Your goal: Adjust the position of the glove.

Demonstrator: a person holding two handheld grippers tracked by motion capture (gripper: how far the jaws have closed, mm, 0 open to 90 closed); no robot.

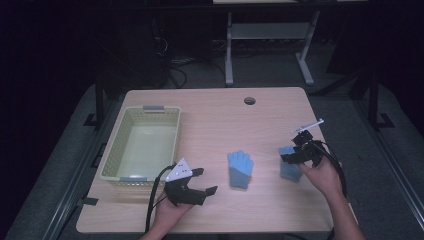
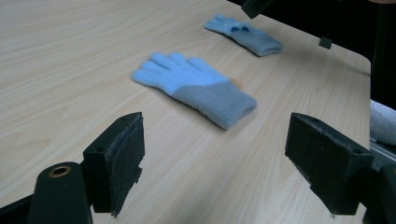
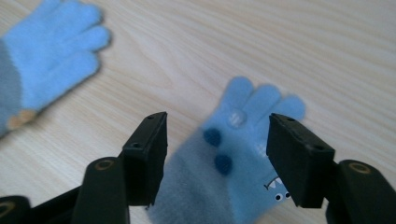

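A pale yellow basket (image 1: 142, 145) is seen at the left of the bench (image 1: 215, 110). Just right of its near corner, the left tool (image 1: 204, 181) is held above the wood with its jaws spread wide apart and nothing between them. A plain blue glove (image 1: 240, 168) lies flat near the middle. Further right, a second, patterned glove (image 3: 243, 154) lies on the bench, and the right tool (image 3: 215, 161) is set over it, jaws apart on either side of it, not clamped.
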